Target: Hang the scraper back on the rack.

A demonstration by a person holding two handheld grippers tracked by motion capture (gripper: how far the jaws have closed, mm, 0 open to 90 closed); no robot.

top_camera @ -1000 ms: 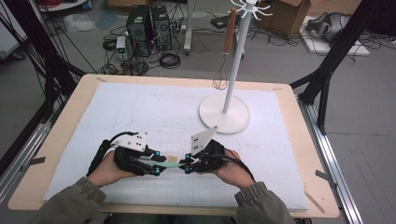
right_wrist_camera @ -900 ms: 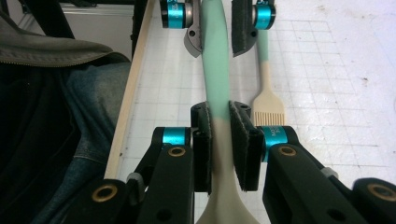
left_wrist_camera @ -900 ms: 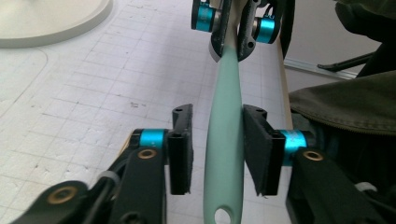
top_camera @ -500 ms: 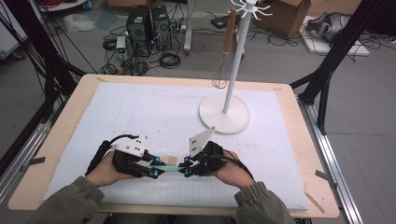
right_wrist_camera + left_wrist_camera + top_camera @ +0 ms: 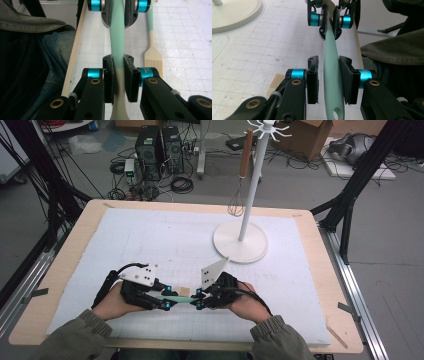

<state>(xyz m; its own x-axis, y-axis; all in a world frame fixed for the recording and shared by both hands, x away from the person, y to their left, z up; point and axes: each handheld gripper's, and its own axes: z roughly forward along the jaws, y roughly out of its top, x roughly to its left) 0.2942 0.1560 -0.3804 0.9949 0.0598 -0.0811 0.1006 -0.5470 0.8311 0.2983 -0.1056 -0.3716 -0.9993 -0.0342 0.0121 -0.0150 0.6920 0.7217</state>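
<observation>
Nearest the table's front edge, both hands hold one utensil level between them: a slim mint-green handle, smooth and matte, flattened in section, with a hanging hole at its end toward the left hand and a cream, silicone-like neck at the end toward the right hand. Its long axis runs left to right across the table, just above the mat, in the gap between the two grippers. The left gripper has its flat black pads set on either side of the green handle with a thin gap showing at each side; its jaws have just been opening slightly, with the handle between them. The right gripper is clamped narrow on the green-to-cream transition, pads pressing both faces. Just beyond the held utensil, a second basting brush lies flat on the mat, green handle, cream comb-like bristles. The mat is white, foam-textured, printed with a fine grid, on a pale wooden table. Farther off stands a white rack with round base and thin pole; a wire whisk with a wooden handle hangs from it.
</observation>
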